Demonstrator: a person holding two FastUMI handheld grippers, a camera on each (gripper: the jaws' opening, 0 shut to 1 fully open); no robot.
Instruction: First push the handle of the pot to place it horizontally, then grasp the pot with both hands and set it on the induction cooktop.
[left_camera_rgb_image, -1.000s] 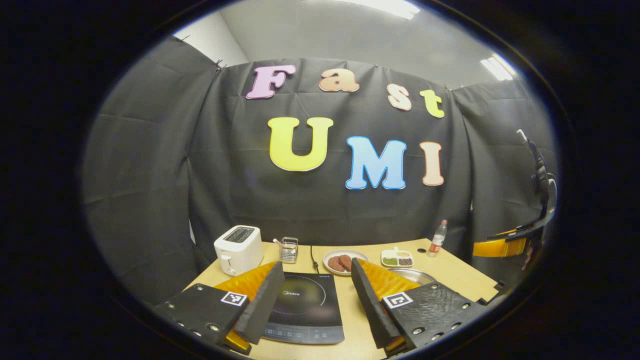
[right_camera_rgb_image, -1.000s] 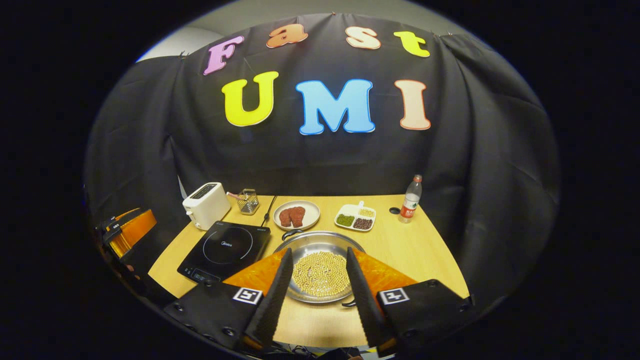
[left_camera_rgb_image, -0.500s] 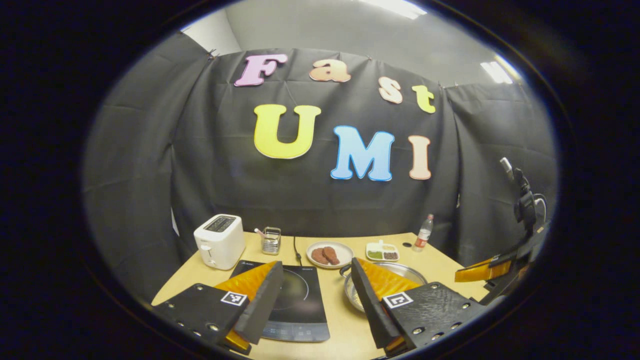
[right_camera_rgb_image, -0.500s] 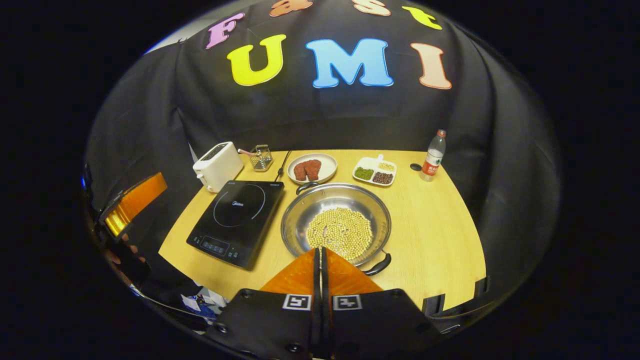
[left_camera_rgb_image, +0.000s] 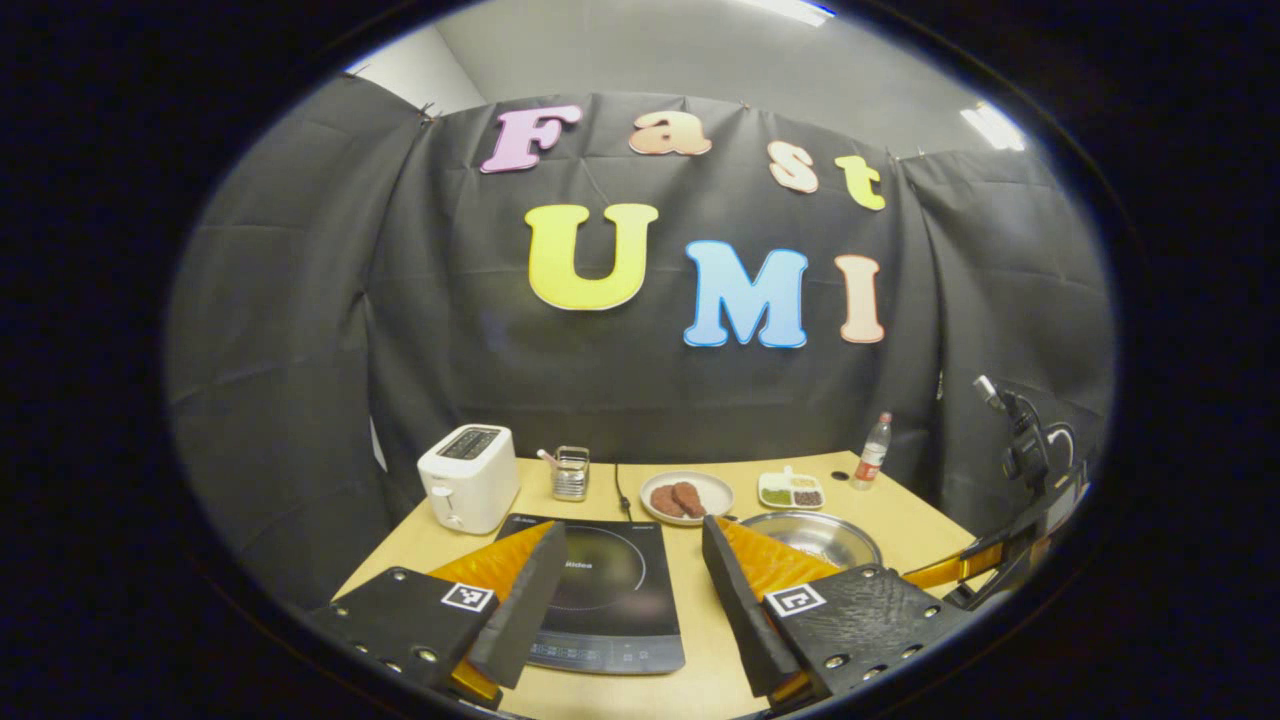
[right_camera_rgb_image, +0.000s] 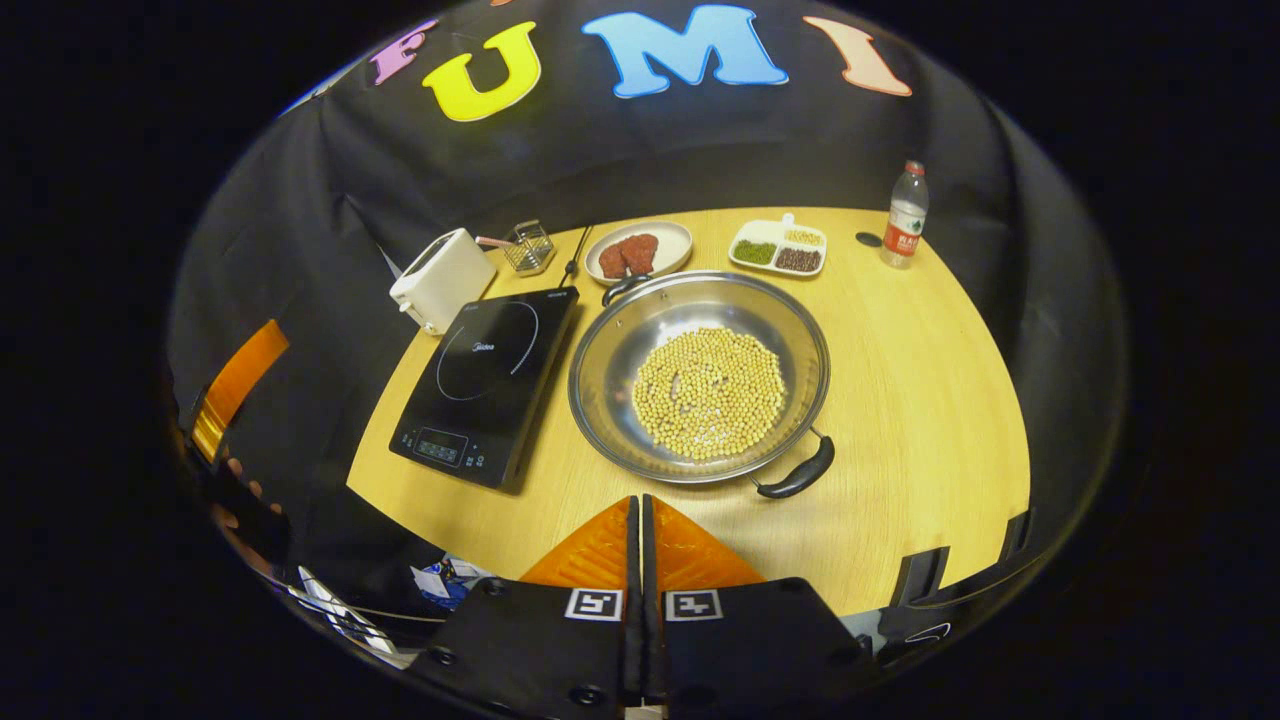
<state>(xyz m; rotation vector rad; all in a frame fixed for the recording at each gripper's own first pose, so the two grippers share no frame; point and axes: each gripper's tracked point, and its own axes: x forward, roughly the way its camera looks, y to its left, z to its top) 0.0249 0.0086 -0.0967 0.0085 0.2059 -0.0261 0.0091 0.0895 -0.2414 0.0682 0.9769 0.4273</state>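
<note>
Pale wooden surface (right_camera_rgb_image: 900, 400) carrying wide round steel pot (right_camera_rgb_image: 620, 340) of yellow beans, just right of flat black induction cooktop (right_camera_rgb_image: 490, 375); black handles (right_camera_rgb_image: 797, 476) on a diagonal axis, near-right to far-left. Left claw (left_camera_rgb_image: 625, 560) spread above cooktop, right claw (right_camera_rgb_image: 640, 515) pressed together, empty

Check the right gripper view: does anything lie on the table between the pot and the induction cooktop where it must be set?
Nothing visible does. The pot sits right beside the induction cooktop, with bare table between them. The toaster, the wire basket and the plate stand farther back.
</note>
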